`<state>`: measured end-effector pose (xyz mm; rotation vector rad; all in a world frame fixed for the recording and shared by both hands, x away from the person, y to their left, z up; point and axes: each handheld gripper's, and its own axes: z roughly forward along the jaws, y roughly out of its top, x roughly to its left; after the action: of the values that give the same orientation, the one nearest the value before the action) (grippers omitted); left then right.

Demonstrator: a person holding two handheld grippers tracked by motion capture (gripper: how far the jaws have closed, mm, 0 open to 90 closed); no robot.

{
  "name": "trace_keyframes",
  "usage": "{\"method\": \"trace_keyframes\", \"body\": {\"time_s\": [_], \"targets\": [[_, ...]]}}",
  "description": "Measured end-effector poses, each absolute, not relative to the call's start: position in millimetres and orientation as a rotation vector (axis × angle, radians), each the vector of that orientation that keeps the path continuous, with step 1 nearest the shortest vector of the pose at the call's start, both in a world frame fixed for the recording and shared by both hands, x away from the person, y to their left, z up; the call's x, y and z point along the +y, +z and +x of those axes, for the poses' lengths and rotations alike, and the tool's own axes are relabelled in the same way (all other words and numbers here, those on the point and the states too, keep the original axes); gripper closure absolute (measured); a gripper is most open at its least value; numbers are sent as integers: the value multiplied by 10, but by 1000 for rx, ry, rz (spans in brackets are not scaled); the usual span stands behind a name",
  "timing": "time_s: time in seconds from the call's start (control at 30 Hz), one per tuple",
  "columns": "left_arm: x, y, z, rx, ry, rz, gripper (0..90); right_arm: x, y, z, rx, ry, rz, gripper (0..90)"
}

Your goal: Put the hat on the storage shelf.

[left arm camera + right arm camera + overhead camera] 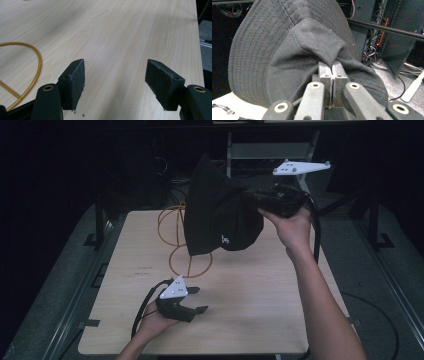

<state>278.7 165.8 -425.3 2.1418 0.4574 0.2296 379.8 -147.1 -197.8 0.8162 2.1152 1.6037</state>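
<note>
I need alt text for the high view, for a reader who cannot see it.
The right gripper holds a black fabric bucket hat in the air above a light wooden table. An orange wire stand sits under the hat, and the left gripper rests open nearby.

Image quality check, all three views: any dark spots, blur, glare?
High view: dim, surroundings nearly black, black hat loses detail. Left gripper view: evenly lit table, sharp grain, no glare. Right gripper view: hat ribbing crisp, right tongs close up, slightly soft.

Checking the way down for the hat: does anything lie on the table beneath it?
Yes. The black hat, pinched by the right gripper, hangs over the orange wire stand on the table; the wood nearer the person is bare.
</note>
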Motion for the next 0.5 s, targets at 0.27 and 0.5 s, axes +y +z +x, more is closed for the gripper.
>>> {"method": "trace_keyframes", "body": {"time_s": [0.27,0.5], "targets": [[1655,-4256,2786,457,230,2149,316,-1264,-1878,3906,2146,1593,792,888],[1671,-4250,2793,462,230,2139,317,-1062,-1808,3986,2181,1586,765,888]]}}
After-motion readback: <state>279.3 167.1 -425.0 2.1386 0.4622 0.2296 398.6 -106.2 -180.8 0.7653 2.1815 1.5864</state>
